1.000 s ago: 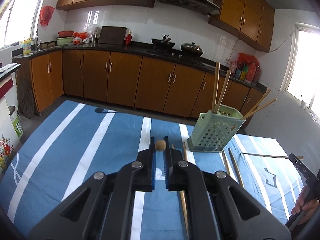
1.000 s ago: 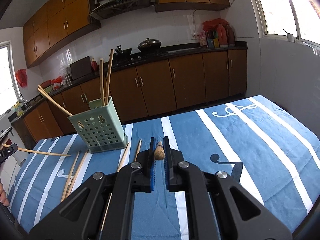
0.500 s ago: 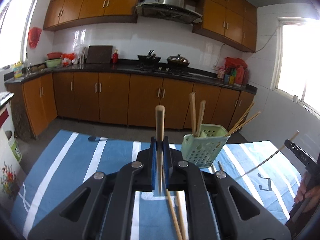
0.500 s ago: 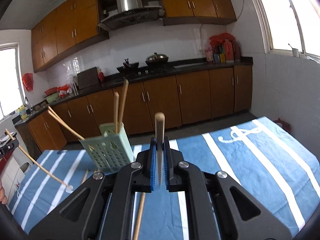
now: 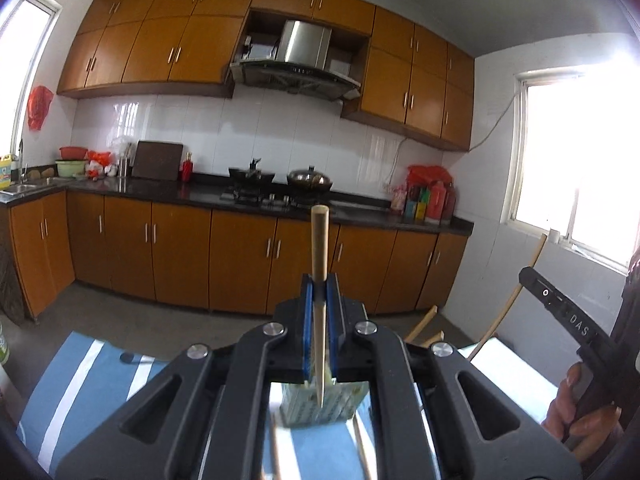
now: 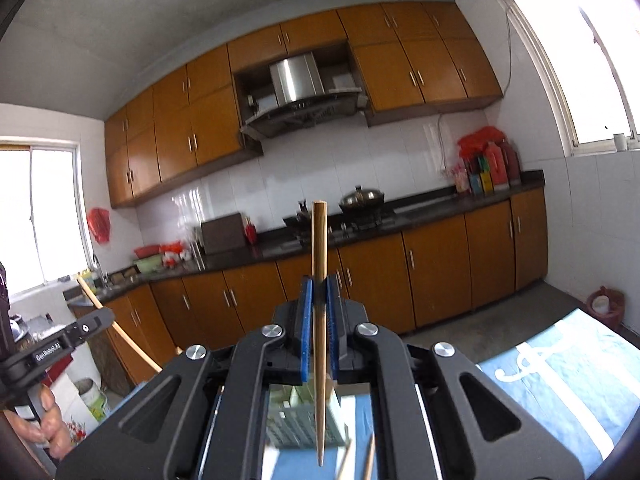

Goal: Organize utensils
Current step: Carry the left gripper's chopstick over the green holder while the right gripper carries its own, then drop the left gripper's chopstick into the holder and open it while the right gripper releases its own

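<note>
In a kitchen lined with orange-brown cabinets (image 5: pixel 240 256), the left claw (image 5: pixel 320 296) pinches a wooden chopstick (image 5: pixel 319 248) upright between its blue pads, thick end up, tapered tip hanging down. The right claw (image 6: pixel 319 300) grips a second chopstick (image 6: pixel 319 264) the same way. Both are held above a pale green perforated utensil basket (image 5: pixel 320 404), which stands on a blue-and-white striped tabletop (image 5: pixel 80 380). More chopsticks (image 6: pixel 368 462) lie loose beside the basket.
</note>
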